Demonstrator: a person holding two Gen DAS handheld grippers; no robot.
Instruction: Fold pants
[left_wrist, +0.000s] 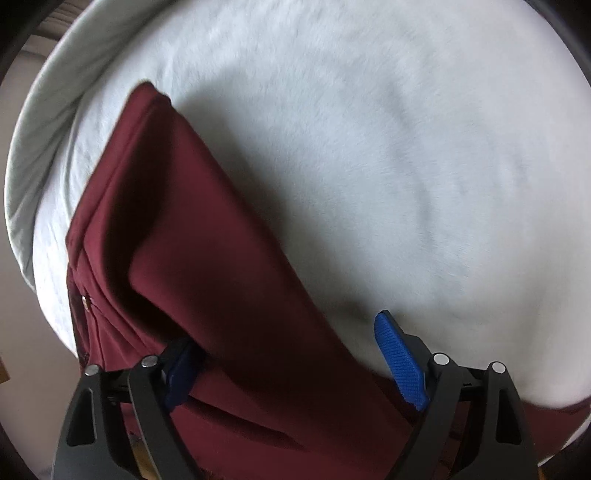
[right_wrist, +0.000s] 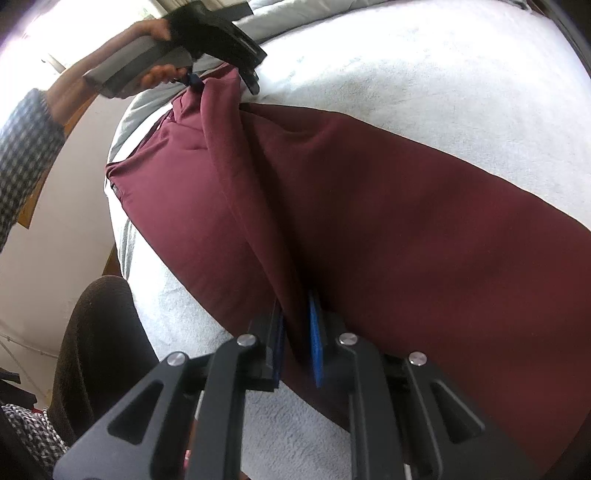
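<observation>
Already doubled lengthwise, the maroon pants (left_wrist: 207, 236) lie slanted across the pale fleecy bed cover (left_wrist: 369, 147), waistband end toward the far left edge, legs running near and right. Best handled now as a two-point lift — both ends of the fold edge raised evenly, carried over together, laid down without dragging the lower layer.

Right gripper (right_wrist: 297, 347): clamped shut on a raised ridge of the cloth (right_wrist: 258, 229), blue pads pinching the fold near the viewer; fabric rising from it in a taut crease toward the far end. Worth keeping that pinch firm and low, so no slack gathers between the two holds.

Left gripper (left_wrist: 291, 365): jaws wide apart, straddling the fold edge, one blue pad (left_wrist: 400, 363) over bare cover, the other tucked against the cloth; nothing pressed between them. Seen from the right wrist camera, poised steeply nose-down at the far waistband end, held by a hand (right_wrist: 147, 55) in a checked sleeve (right_wrist: 26, 147). Should close only once all layers sit between the pads — a partial bite would probably peel the top layer off the rest.
</observation>
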